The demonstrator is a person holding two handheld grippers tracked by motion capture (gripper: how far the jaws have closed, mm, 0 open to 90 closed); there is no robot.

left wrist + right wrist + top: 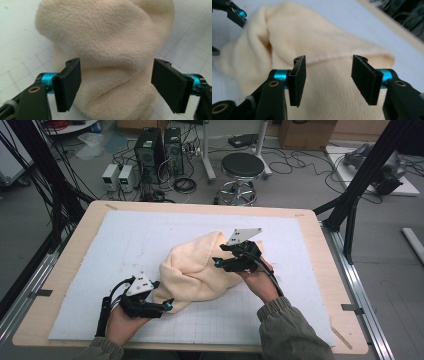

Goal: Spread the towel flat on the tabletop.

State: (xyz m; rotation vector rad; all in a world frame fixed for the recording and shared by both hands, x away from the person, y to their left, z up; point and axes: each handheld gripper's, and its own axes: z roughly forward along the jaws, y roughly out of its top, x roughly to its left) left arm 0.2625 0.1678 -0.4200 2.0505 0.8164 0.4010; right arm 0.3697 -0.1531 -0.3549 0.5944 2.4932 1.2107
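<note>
My left gripper (167,306) sits at the near left of the white mat (125,240), in my left hand (122,322). Its jaws are spread wide and grasp nothing. In the left gripper view the two black pads (67,85) stand well apart, with the cream towel (107,55) directly ahead of them and bulging between them. I cannot tell from that view whether either pad touches the cloth. From above, the jaw tips are at the near left edge of the towel (197,270).

The towel lies bunched in the middle of the mat, between my two grippers. It is a soft, fleecy heap with rounded folds, not spread flat. One fold rises toward the far side, and the lower lobe points toward my left hand. The mat covers most of the wooden table (75,235).

My right gripper (218,261) is at the right side of the heap, in my right hand (260,282), with the grey plate (242,236) on top. Its jaws are also released and hold nothing. In the right gripper view the pads (298,80) stand apart over the towel (324,82), with a folded edge of the cloth running across the gap behind them. The left gripper's tip (237,13) shows at the far upper left corner of that view, against the cloth.
</note>
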